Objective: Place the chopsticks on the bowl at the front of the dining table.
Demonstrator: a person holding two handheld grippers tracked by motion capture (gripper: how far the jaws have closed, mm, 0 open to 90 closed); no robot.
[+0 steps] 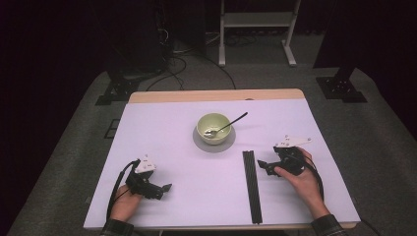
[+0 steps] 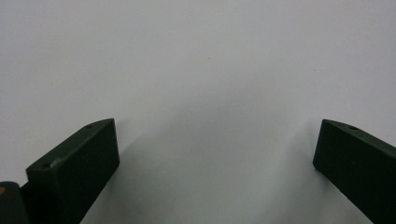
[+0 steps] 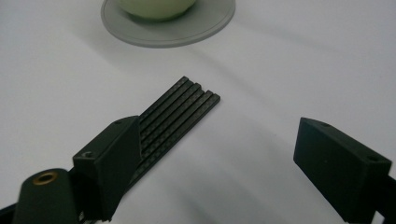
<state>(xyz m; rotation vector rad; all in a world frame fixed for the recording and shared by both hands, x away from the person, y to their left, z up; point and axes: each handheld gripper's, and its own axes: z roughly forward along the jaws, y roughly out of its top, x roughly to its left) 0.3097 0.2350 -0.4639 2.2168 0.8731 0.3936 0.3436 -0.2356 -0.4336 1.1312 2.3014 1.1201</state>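
Spoon (image 1: 227, 125) in green bowl (image 1: 213, 127) on grey saucer (image 1: 213, 145); both claws wide, empty.

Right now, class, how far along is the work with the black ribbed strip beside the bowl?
Done: nothing visibly; the long black ribbed strip lies flat on the white table, untouched. In hand: the right tongs, open, sit beside the strip's far end; the left tongs, open, rest over bare table. Left: gripping the strip. The pale green bowl holds a metal spoon on a grey saucer.

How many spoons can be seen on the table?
1. The spoon rests in the green bowl at the table's middle, its handle leaning over the rim toward the far right.
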